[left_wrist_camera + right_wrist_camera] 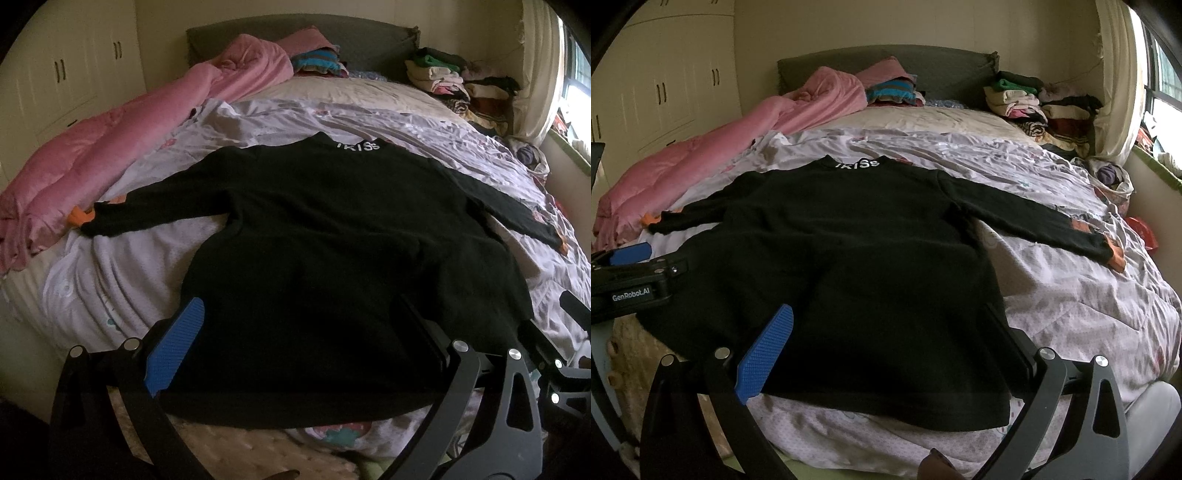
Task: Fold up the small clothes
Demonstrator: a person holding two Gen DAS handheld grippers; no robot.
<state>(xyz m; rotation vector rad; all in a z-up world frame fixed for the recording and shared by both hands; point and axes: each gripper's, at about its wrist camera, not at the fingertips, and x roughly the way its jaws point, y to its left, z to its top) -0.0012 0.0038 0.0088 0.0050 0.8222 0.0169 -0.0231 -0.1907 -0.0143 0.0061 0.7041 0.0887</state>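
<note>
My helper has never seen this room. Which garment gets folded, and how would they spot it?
Start at the bed with the lilac printed cover. Spread flat on its near half lies the black long-sleeved top, sleeves out. Unlike the stacked clothes by the headboard, it has white neck lettering and orange cuffs.

A: Left wrist view?
B: Low at the foot of the bed (369,110), just off the black sweater (332,240) hem, facing the headboard (295,37).

A: Right wrist view?
B: Same facing, equally near, further toward the sweater's right hem corner.

A: Shared?
B: The sweater, the headboard.
</note>
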